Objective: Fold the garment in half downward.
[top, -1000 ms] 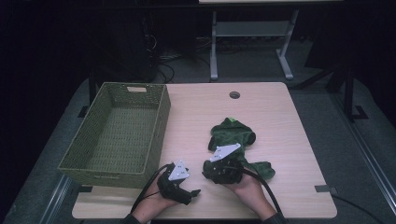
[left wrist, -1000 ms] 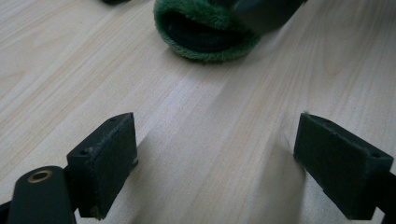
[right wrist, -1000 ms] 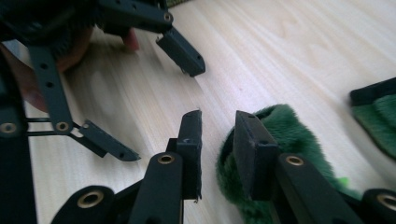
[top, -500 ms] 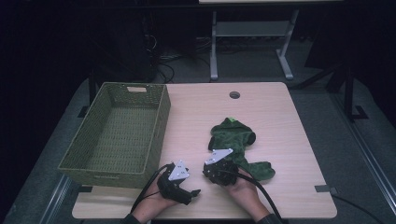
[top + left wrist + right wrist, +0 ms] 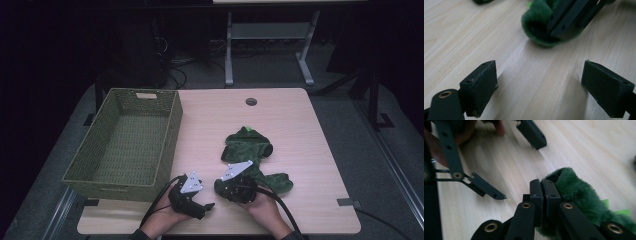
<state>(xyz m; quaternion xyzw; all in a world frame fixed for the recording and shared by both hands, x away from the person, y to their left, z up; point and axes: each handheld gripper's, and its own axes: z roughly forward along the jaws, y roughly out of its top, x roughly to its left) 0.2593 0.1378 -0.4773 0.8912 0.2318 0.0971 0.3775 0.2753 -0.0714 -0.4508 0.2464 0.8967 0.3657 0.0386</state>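
Though pressed nearly pad to pad, right gripper (image 5: 541,192) pinching just a thin fold at the near edge of the green fleece garment (image 5: 579,192), jaws having just been closing onto it. Left gripper (image 5: 539,87) spread wide over bare tabletop (image 5: 459,32), nothing between its pads (image 5: 480,86), waiting just beside the pinched fold.

Garment lying crumpled on the right half of the wooden table (image 5: 290,115), well apart from the woven green basket (image 5: 125,145) at the left. Deep green, plush and fuzzy, bunched in lumps, with a small bright-green tab at the far end; looks like a small hooded piece, though shape hard to tell.

Likely risks, judged from so shallow a bite: fleece slipping out of the pads on lifting, since pile compresses and slides; most of the cloth dragging along the table rather than rising; a dangling end snagging on the basket rim if carried low.
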